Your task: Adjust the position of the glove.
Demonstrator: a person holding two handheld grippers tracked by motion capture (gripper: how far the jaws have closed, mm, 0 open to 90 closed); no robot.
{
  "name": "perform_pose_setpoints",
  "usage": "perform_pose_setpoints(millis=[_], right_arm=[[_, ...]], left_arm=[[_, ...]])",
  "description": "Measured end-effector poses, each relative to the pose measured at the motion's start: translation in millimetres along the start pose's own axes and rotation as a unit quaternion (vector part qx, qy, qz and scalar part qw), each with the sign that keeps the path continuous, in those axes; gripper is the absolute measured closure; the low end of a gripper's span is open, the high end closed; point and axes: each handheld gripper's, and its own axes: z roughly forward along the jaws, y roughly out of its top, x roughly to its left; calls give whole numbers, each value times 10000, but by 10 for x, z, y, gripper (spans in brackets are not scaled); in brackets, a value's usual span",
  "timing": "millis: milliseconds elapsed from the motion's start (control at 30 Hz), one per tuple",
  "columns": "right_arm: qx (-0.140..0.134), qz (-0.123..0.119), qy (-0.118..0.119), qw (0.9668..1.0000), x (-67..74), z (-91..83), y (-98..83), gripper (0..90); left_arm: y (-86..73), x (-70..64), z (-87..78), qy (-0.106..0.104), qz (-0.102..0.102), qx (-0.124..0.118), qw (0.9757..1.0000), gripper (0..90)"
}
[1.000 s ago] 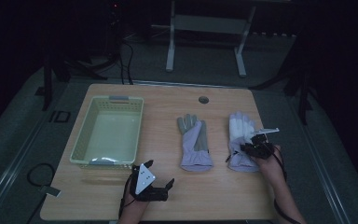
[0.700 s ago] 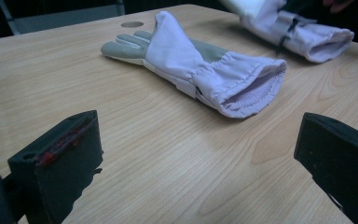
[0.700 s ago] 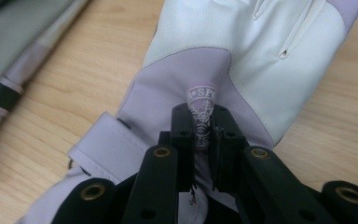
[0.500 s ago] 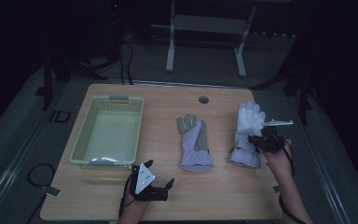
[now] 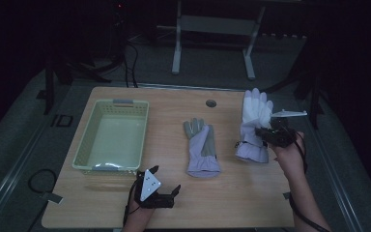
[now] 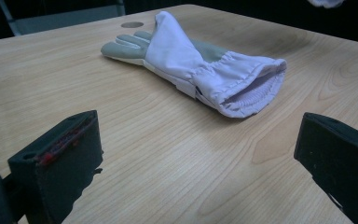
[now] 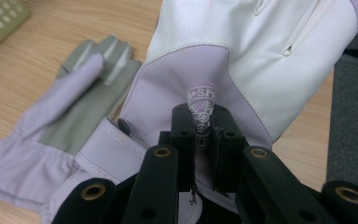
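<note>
Two white and lavender gloves are here. One glove [image 5: 202,147] [image 6: 200,65] [image 7: 70,102] lies flat at the table's middle, fingers pointing away. The other glove [image 5: 253,121] [image 7: 242,56] is raised off the table at the right, fingers up. My right gripper [image 5: 270,135] [image 7: 204,126] is shut on a pinched fold of its back, by the printed logo. My left gripper [image 5: 166,198] [image 6: 191,158] rests near the front edge, jaws wide open and holding nothing, pointing at the cuff of the lying glove.
A pale green plastic basket [image 5: 83,145] [image 7: 0,16] sits on the left part of the wooden table. A round cable hole [image 5: 211,103] is near the far edge. A metal stand [image 5: 212,24] is on the floor behind the table.
My right gripper has risen with the right-hand glove, which has left the tabletop and now stands up in the grip. The left gripper and the middle glove have not moved.
</note>
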Motion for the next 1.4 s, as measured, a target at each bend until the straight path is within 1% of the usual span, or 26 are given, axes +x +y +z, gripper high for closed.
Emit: perform_pose_setpoints(millis=[67,200,267,367,533,600,767,867,933,1067,1100,1167,1200,1267,1333,1400], right_arm=[[-24,-18,31,10000,57,-11,45,817],[-77,-93,154,9998,211,-28,147,817],[-114,-138,179,9997,288,-27,188,817],[-121,-175,244,9995,405,-11,245,817],[-113,-225,420,9988,614,47,323,817],[-98,-228,490,9985,696,79,339,817],[-1,-287,771,9966,945,176,356,817],[43,-330,878,9956,1079,225,356,817],[88,-380,878,9954,1155,264,344,817],[218,-400,898,9949,1237,371,301,816],[291,-413,919,9945,1253,411,280,816],[385,-420,965,9937,1269,461,247,816],[385,-420,965,9937,1269,461,247,816],[492,-444,964,9931,1283,511,213,815],[540,-405,985,9928,1286,543,195,815],[605,-446,977,9924,1295,585,177,814]], left_arm=[[0,1,0,-1,-13,-3,10000,7],[0,0,-1,1,-3,-7,10000,7],[0,0,-1,-4,9,-4,10000,7],[0,0,-2,-5,7,-5,10000,7],[0,1,-1,-9,-1,-4,10000,7],[0,0,-2,-13,15,-5,10000,7],[0,0,-1,-21,15,-5,10000,7],[0,-1,-2,-25,31,-1,10000,7],[0,-1,-3,-28,35,3,10000,7],[-1,1,-5,-28,20,-8,10000,7],[-1,2,-6,-25,12,-11,10000,7],[0,6,-5,-30,-9,-2,10000,7],[0,6,-5,-30,-9,-2,10000,7],[0,2,-2,-27,-8,-1,10000,7],[0,1,-1,-24,2,1,10000,7],[0,2,-2,-24,-6,0,10000,7]])
